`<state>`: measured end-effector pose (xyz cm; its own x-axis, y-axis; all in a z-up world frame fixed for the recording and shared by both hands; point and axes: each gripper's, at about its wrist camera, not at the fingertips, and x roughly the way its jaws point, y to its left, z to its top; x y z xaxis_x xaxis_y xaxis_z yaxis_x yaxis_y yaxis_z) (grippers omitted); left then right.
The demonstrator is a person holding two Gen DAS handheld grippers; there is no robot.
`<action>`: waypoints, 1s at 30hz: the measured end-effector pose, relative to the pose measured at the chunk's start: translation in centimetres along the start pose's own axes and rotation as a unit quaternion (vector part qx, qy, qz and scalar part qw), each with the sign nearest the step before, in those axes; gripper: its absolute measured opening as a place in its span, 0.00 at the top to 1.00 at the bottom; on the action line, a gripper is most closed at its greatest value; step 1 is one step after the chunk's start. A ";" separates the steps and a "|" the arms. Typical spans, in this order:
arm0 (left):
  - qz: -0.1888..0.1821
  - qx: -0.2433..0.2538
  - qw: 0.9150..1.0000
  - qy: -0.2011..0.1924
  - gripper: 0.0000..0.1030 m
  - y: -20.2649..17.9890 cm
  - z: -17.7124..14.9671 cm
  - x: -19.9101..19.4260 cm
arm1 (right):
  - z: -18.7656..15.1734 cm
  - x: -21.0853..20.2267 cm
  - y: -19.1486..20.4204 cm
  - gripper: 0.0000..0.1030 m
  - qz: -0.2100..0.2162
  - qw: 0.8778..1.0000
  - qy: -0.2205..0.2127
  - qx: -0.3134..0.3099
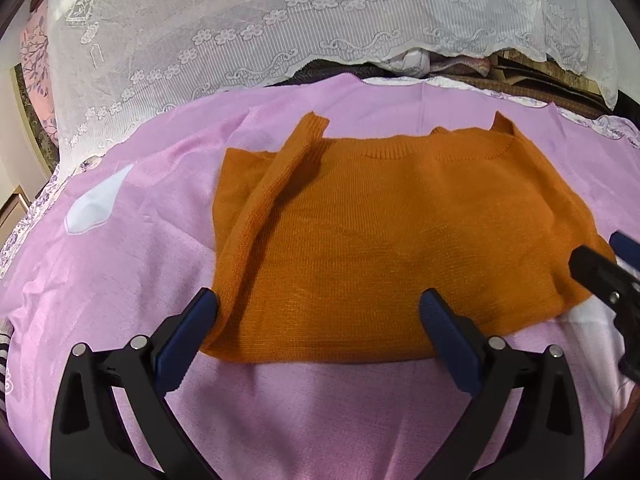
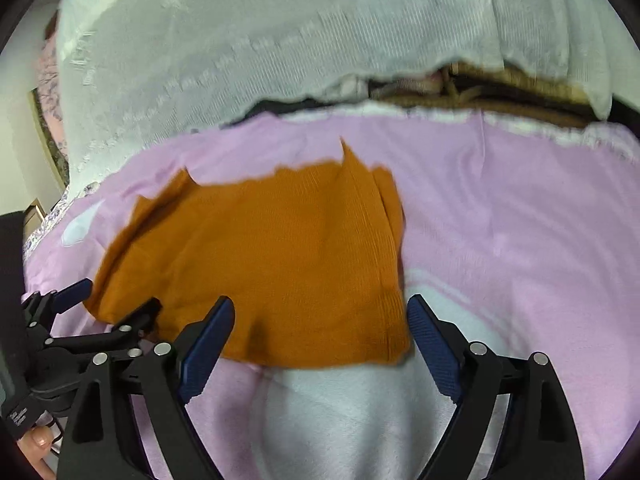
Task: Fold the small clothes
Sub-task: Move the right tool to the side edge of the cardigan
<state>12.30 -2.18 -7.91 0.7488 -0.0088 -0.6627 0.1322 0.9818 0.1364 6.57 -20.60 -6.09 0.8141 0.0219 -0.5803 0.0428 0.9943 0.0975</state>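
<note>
An orange knit sweater (image 1: pixel 360 240) lies flat on a pink sheet (image 1: pixel 120 240), its ribbed neckline at the far edge. One sleeve (image 1: pixel 272 196) is folded in over the body along the left side, its cuff pointing past the far edge. In the right wrist view the picture is blurred, and the sweater (image 2: pixel 272 264) shows as a compact orange block with its right edge doubled over.

The left hand-held gripper (image 1: pixel 320 312) stands spread wide at the sweater's near hem, its blue pads (image 1: pixel 188 340) on either side of the knit and pressing on nothing. The right hand-held gripper (image 2: pixel 320 320) is also wide apart at the near right corner of the sweater, with the corner lying between its blue pads (image 2: pixel 434 344) but not pinched. In the left wrist view it (image 1: pixel 608 264) shows at the right edge over that corner.

A white patch (image 1: pixel 92 212) lies on the sheet to the left, and a white lace cloth (image 1: pixel 240 40) drapes behind it.
</note>
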 end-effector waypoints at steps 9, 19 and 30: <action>0.005 0.000 1.000 0.018 0.04 -0.1 0.0 0.8 | 0.0 3.4 1.8 0.13 -0.012 0.995 0.087 -0.047; 0.004 -0.005 1.000 0.013 0.04 0.0 -0.1 0.6 | -0.3 2.5 1.8 0.11 -0.003 0.996 0.076 -0.042; 0.004 -0.019 1.000 -0.003 0.04 0.7 -0.2 -0.3 | -0.2 -0.3 -2.9 0.12 0.045 0.996 0.005 0.072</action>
<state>12.01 -1.45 -7.79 0.7541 -0.0024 -0.6567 0.1020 0.9883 0.1135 6.05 -23.50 -6.37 0.8129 0.1110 -0.5717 0.0543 0.9630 0.2641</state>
